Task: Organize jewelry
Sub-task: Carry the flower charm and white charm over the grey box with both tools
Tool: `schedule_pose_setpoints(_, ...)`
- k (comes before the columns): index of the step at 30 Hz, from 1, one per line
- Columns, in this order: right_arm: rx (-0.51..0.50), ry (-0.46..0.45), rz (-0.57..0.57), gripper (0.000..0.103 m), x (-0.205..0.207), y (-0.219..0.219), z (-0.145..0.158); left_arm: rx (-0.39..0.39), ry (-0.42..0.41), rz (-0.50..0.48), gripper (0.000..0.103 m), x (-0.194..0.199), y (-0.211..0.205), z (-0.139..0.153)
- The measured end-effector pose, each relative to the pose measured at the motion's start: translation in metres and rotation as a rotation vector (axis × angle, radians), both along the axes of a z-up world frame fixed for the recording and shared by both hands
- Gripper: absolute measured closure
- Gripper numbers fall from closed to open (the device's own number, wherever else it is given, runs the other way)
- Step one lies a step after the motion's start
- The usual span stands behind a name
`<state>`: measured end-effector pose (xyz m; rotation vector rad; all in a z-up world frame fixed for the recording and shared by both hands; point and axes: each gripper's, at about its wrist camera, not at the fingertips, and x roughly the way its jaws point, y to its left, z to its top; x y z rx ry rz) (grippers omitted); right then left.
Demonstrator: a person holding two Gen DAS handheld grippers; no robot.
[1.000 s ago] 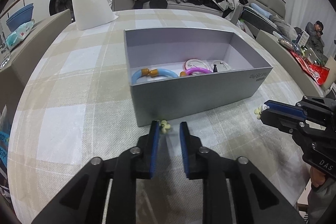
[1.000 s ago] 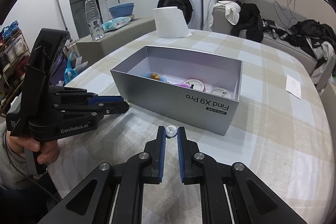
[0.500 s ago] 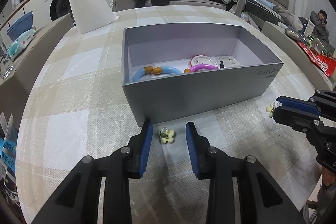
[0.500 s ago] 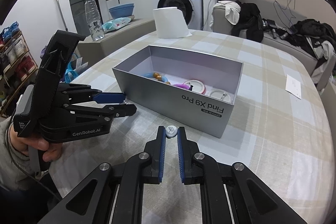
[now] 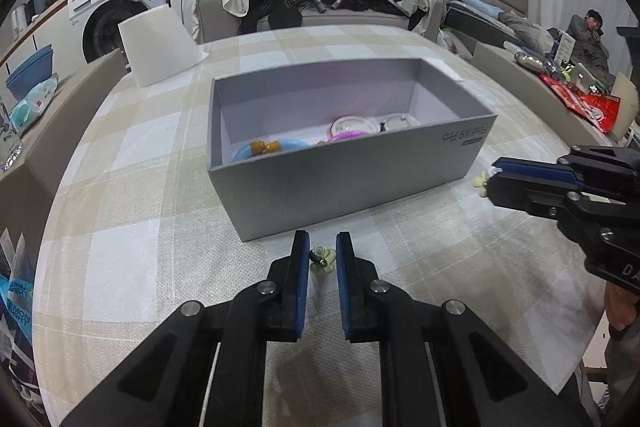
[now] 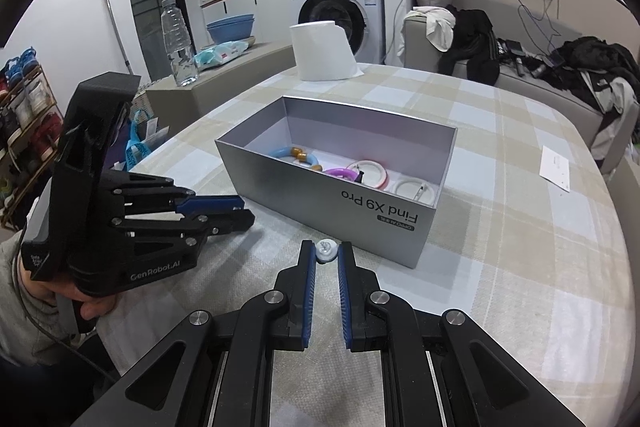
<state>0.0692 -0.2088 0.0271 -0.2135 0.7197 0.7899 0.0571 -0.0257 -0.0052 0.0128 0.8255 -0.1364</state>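
Partly done. Ahead of both claws, grey box point(image 6: 344, 215) on the desk point(image 6: 520, 267), already holding bracelets point(image 6: 368, 173). Left claw point(image 5: 322, 255) slightly apart around a yellow flower earring point(image 5: 322, 259) just short of the box wall; touching or not, cannot tell. Right claw point(image 6: 327, 254) clamped on a white flower earring point(image 6: 326, 251) at its tips. Left to do, probably: lifting both earrings over the wall and dropping them inside.
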Motion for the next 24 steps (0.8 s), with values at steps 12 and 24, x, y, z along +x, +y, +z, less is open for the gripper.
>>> schedule_pose_setpoints(12,0.098,-0.059,-0.014,0.093,0.0,-0.005,0.032,-0.033,-0.178,0.017,0.094,-0.011,-0.002,0.053)
schedule_pose_setpoints(24,0.218,-0.093,-0.06,0.093,0.033,-0.004,0.059,-0.07,-0.265,0.072,0.094,0.018,0.009,0.07)
